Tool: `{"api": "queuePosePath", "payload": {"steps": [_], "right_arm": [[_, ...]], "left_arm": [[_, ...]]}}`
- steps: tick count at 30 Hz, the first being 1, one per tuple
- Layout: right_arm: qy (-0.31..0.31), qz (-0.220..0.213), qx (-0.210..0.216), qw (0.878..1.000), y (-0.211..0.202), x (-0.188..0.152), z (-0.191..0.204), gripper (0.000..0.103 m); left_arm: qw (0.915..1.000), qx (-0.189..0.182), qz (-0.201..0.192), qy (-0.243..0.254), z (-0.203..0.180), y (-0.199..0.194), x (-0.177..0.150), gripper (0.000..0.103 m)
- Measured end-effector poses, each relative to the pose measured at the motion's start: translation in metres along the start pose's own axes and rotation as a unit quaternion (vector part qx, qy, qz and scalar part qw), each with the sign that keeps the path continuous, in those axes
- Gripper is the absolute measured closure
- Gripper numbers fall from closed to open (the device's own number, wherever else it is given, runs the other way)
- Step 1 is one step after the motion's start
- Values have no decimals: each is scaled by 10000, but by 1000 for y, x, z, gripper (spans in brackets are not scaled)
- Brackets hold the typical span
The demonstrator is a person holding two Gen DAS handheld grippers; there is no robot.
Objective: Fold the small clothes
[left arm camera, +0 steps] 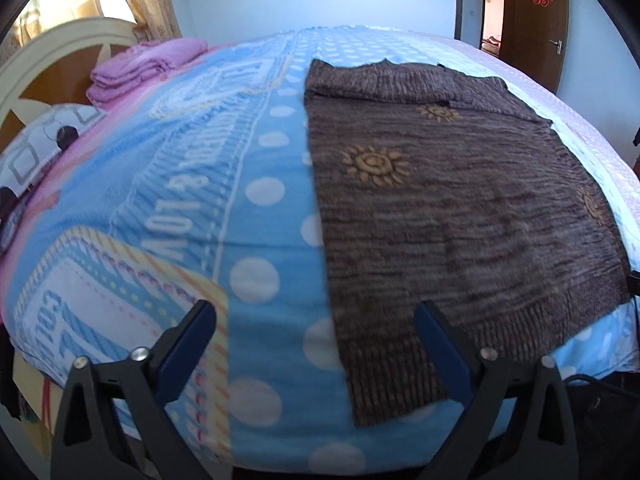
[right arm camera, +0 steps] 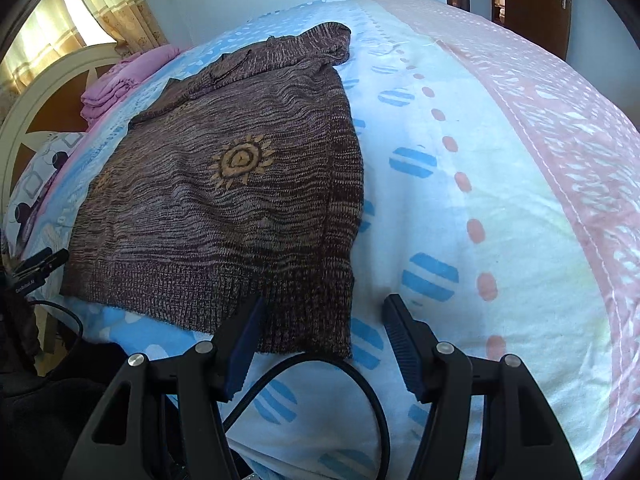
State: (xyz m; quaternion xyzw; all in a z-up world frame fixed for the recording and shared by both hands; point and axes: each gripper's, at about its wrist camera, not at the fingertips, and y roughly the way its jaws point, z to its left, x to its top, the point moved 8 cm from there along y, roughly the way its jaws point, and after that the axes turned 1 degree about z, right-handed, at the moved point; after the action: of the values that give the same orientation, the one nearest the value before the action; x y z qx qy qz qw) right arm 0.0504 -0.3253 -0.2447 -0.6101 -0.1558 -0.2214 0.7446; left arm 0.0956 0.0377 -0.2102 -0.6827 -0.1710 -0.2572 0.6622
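A brown knit sweater with yellow sun motifs (left arm camera: 460, 208) lies flat on the bed, its ribbed hem toward me and its sleeves folded across the far end. It also shows in the right wrist view (right arm camera: 224, 208). My left gripper (left arm camera: 316, 316) is open and empty, just above the hem's near left corner. My right gripper (right arm camera: 324, 312) is open and empty, over the hem's near right corner (right arm camera: 336, 320).
The bed carries a blue dotted blanket (left arm camera: 256, 200) and a white and pink sheet (right arm camera: 520, 184). Folded pink cloths (left arm camera: 140, 68) lie by the headboard (left arm camera: 44, 64). A black cable (right arm camera: 360, 384) loops under the right gripper. A brown door (left arm camera: 536, 20) stands at the far right.
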Motion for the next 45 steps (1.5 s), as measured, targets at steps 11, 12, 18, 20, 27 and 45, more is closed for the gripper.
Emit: {"api": "queuePosePath", "payload": {"steps": [11,12,18,20,27,45], "right_arm": [[187,-234,577,9979,-10,4,8,58],[174,-291,560,9979,-12,6,9,58],[226,-275,366,9987,-5,6,0,58],[163,-321,373,9987,-6,7,2,58],[31,-180,495,9986,0,4,14,81],[71,-781,1616,9837,-67,10,21,97]], "left_arm": [[9986,-275,368,-250,-10,4,-19,34],[9987,-277,368,-232,-10,4,-19,34],[9987,-268,371,-221,-12,7,-25,21],[9983,-304,427,-247,-13,9,-27,17],[9975,-374,554,-240,-17,10,-29,21],[9932,-1129,-199,-223,-8,-57,0,94]]}}
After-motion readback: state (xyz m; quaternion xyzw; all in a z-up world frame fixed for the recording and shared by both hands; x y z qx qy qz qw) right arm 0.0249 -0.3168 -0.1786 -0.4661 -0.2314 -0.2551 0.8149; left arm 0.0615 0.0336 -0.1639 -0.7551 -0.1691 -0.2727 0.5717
